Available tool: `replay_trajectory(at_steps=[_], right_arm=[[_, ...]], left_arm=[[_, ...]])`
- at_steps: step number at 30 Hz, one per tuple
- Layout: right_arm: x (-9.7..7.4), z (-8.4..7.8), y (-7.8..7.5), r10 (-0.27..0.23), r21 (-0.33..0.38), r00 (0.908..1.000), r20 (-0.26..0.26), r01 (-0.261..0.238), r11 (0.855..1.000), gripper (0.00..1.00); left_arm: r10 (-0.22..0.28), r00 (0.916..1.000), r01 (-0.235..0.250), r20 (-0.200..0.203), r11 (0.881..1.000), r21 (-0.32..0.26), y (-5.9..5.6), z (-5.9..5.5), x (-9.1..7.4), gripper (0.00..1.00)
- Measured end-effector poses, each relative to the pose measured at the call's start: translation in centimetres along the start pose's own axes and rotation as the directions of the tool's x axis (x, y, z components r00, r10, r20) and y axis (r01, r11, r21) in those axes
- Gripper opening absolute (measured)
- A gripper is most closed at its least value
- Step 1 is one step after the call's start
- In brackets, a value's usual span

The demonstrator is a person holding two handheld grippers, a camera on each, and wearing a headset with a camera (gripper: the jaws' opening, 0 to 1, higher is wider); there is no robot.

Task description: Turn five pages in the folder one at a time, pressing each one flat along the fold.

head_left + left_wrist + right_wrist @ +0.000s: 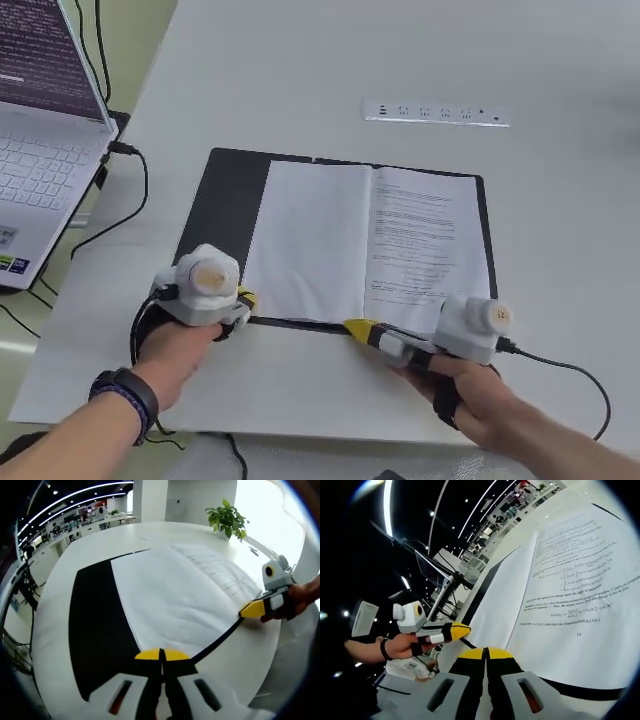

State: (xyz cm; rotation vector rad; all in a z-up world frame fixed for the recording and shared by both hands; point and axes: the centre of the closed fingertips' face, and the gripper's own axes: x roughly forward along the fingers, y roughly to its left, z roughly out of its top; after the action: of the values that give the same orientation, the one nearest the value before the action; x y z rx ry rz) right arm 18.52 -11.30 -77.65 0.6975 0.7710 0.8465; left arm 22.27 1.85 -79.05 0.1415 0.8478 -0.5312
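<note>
Along the near edge of the folder, both grippers parked low, tips right at the paper's edge. Left gripper at the near left corner of the blank page, fingers pinched shut on nothing. Right gripper just near of the fold, fingers closed and empty too, yellow tip aimed toward the crease.

Folder itself lying open and flat on the white tabletop, black cover poking out left of the blank page, printed page right of the fold.

Guessing closed fingers on purpose here: one blunt tip for rubbing along the fold, not for pinching a sheet. Left one probably there to pin the blank side and stop any sliding. Can't tell the page count so far.

Laptop well left of the folder, power strip beyond it, both out of the way.
</note>
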Motion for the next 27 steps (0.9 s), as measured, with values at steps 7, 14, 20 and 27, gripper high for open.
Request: replay_trajectory(at_steps=[7,14,20,27], right_arm=[[-0.4,1.3,1.2,0.025,0.017,0.9995,0.017,-0.025,1.0,0.0],[-1.7,2.6,1.3,-0.005,-0.042,0.999,0.044,0.006,0.999,0.0],[-3.4,4.2,0.6,-0.058,-0.084,0.9936,0.097,0.066,0.994,0.04],[-5.2,5.7,0.1,-0.115,-0.136,0.9841,0.135,0.133,0.982,0.13]], left_arm=[[-0.013,0.9999,0.013,0.001,1.0,-0.014,-0.6,0.3,-0.7,0.02],[-0.014,0.9991,0.015,0.04,1.0,-0.021,-0.9,1.5,-2.1,0.06],[-0.011,0.9981,0.011,0.061,1.0,-0.002,-1.2,2.1,-3.0,0.09],[-0.035,0.9956,0.032,0.088,0.999,0.038,-2.7,3.2,-4.3,0.13]])
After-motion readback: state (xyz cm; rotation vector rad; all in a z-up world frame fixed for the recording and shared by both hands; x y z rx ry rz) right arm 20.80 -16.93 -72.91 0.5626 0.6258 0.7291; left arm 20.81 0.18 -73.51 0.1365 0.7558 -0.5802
